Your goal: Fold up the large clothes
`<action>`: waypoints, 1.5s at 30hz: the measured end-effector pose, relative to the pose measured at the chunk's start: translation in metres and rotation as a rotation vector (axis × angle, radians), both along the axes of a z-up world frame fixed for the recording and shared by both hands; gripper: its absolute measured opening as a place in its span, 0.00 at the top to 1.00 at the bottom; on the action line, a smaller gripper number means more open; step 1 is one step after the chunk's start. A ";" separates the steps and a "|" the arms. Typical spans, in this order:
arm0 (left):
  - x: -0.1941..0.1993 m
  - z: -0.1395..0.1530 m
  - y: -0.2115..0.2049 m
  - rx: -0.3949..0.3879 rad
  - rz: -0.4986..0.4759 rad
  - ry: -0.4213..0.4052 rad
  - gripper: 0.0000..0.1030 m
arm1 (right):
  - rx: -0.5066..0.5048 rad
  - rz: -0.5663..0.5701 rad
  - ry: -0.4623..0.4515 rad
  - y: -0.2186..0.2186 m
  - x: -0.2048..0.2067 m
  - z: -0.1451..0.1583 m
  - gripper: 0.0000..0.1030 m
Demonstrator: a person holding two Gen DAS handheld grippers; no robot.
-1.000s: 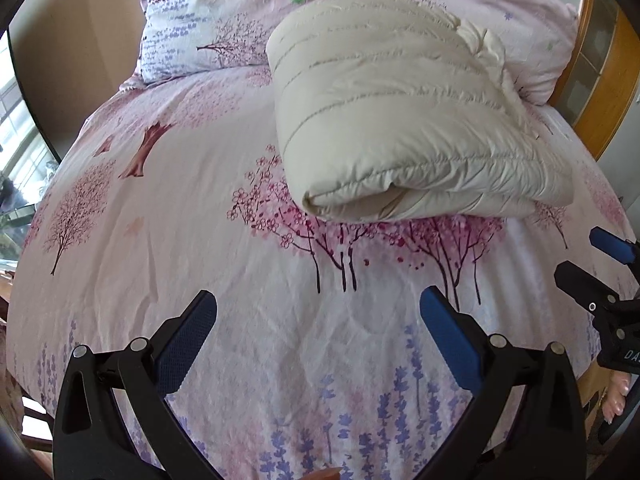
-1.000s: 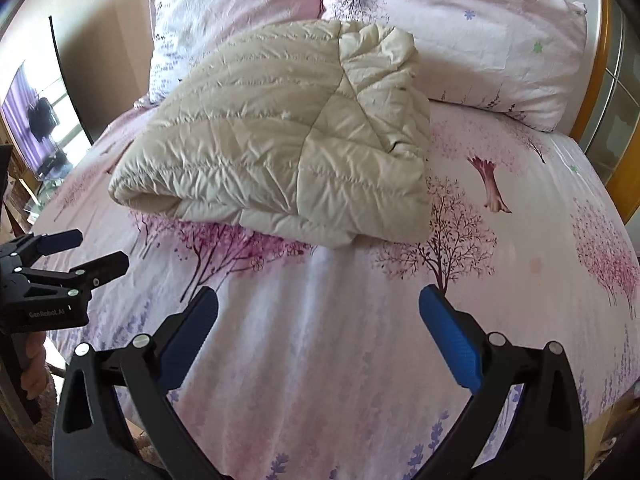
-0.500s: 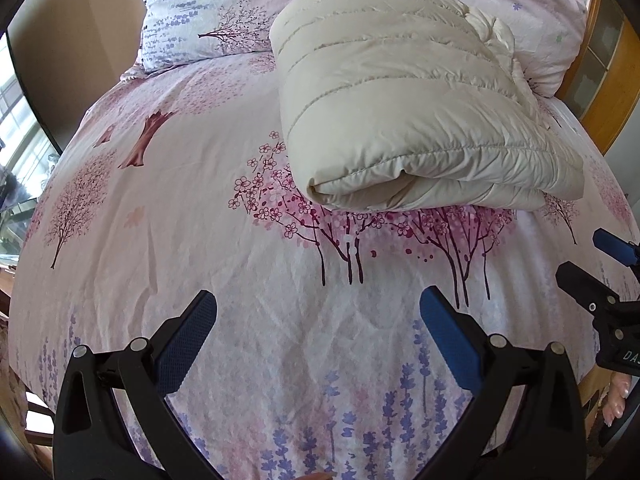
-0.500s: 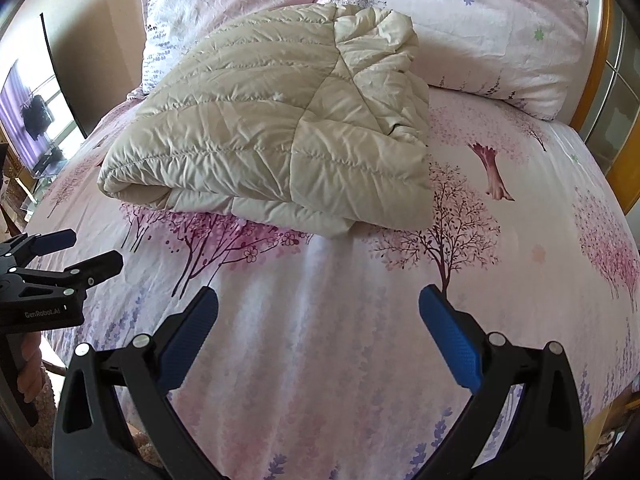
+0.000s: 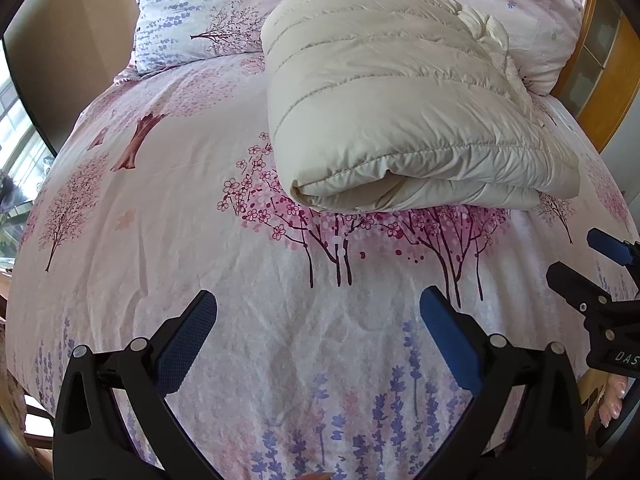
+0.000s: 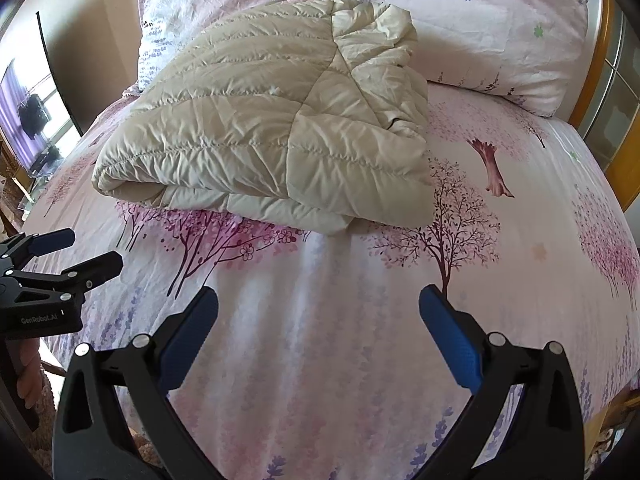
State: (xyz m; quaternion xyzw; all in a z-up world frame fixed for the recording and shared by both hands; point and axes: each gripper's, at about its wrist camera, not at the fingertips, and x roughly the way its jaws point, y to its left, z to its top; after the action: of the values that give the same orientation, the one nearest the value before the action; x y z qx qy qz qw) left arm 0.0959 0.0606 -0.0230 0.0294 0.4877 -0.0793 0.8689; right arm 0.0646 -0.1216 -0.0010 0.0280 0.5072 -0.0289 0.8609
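Left wrist view: left gripper has jaws wide apart, nothing between them, hovering over the flowered bedsheet. The folded cream quilted jacket lies ahead of the jaws and a little to their right, well apart from them, its rolled open edge facing the camera. Pillows sit beyond it. The right gripper shows at the right edge.

Right wrist view: right gripper likewise has jaws spread and empty. The jacket lies ahead and left of the jaws, its bunched end toward the pillow.

Risk, as I judge it: the fill is puffy and the shell looks slick. A pinch on the top layer alone would peel the fold open; an uneven lift by the two sides would let the bundle slump.
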 end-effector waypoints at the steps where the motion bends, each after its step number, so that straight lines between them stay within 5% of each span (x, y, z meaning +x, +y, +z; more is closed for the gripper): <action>1: 0.000 0.000 0.000 0.000 0.001 0.001 0.01 | 0.000 -0.001 0.001 0.000 0.000 0.000 0.02; 45: 0.004 -0.007 -0.005 0.024 -0.001 0.001 0.01 | 0.012 -0.009 0.026 0.000 0.004 -0.010 0.02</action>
State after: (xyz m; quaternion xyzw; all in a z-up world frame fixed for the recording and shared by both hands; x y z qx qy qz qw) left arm 0.1000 0.0557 -0.0298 0.0399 0.4891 -0.0739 0.8682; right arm 0.0685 -0.1216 -0.0110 0.0350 0.5185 -0.0301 0.8538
